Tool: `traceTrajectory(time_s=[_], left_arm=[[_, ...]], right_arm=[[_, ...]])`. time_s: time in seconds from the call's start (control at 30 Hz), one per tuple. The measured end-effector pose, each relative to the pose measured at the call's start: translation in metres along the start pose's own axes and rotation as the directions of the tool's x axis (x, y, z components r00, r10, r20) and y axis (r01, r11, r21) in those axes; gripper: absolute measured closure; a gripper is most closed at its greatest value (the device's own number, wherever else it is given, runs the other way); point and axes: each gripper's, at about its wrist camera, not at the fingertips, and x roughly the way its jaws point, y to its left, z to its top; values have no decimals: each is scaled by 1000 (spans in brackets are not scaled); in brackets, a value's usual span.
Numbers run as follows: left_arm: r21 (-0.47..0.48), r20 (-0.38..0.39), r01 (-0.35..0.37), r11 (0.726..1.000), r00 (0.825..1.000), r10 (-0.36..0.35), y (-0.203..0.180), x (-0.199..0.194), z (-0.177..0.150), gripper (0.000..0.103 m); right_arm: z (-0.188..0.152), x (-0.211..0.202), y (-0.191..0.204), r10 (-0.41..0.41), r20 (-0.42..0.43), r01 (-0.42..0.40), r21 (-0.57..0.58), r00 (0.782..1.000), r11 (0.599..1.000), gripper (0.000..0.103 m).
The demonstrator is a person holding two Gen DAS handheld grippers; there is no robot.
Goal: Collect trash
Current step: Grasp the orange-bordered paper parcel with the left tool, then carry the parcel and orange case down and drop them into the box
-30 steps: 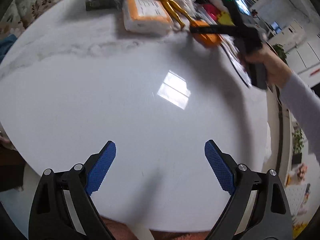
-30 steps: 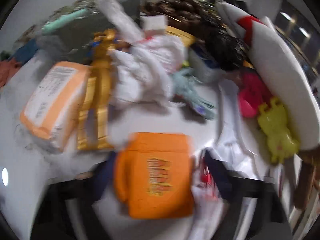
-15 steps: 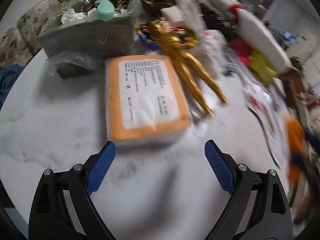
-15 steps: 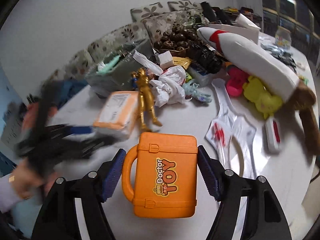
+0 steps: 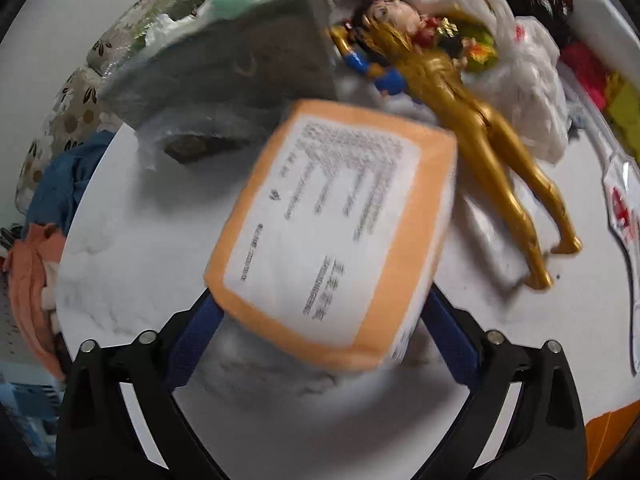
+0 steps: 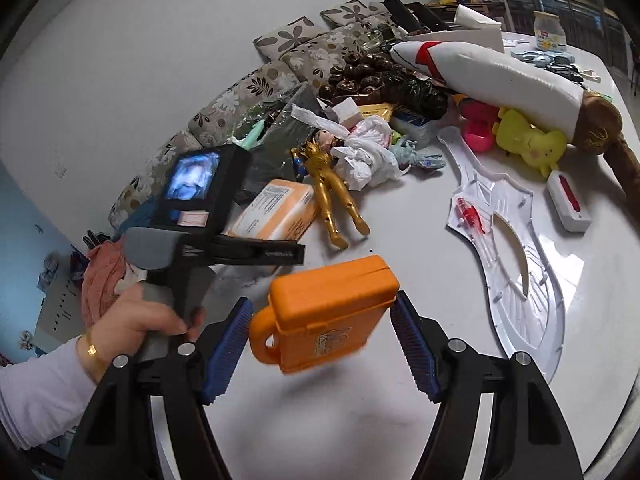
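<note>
An orange-and-white tissue pack (image 5: 332, 232) sits between the blue pads of my left gripper (image 5: 320, 320), tilted up off the white table (image 5: 120, 264); the jaws stand wide on its sides. It also shows in the right wrist view (image 6: 276, 210). My right gripper (image 6: 320, 340) is shut on an orange toy case (image 6: 328, 308) with a handle, held above the table. The left gripper's body (image 6: 200, 208) shows in the right wrist view, in a hand. A crumpled white plastic bag (image 6: 366, 152) lies behind a golden figurine (image 6: 332, 196).
A grey box (image 5: 224, 68) stands behind the pack. A white plastic tray (image 6: 512, 240), a white rocket plush (image 6: 492, 68), yellow and pink toys (image 6: 528, 140), and dark nuts (image 6: 360, 76) crowd the table's far side. Floral cushions (image 6: 256, 84) lie beyond.
My left gripper moved forward to the tissue pack and took hold of it, tilting it up. My right gripper drew back with the orange case, which now tilts flatter.
</note>
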Motion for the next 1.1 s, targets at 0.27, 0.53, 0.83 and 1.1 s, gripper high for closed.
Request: traceTrajectory(time_s=[0.27, 0.53, 0.83, 1.1], left_arm=[[15, 39, 109, 994, 993, -110, 33, -17, -24, 34], [-77, 92, 448, 891, 893, -441, 104, -51, -58, 40], [-46, 125, 573, 818, 816, -564, 185, -109, -142, 40], [-4, 5, 635, 773, 773, -635, 241, -110, -246, 40]], right_arm=[[2, 13, 8, -33, -28, 32, -15, 999, 999, 35], [1, 5, 20, -12, -11, 12, -16, 1000, 1000, 35], [-19, -24, 87, 32, 13, -31, -69, 999, 997, 36], [-88, -36, 192, 42, -65, -48, -84, 997, 995, 37]])
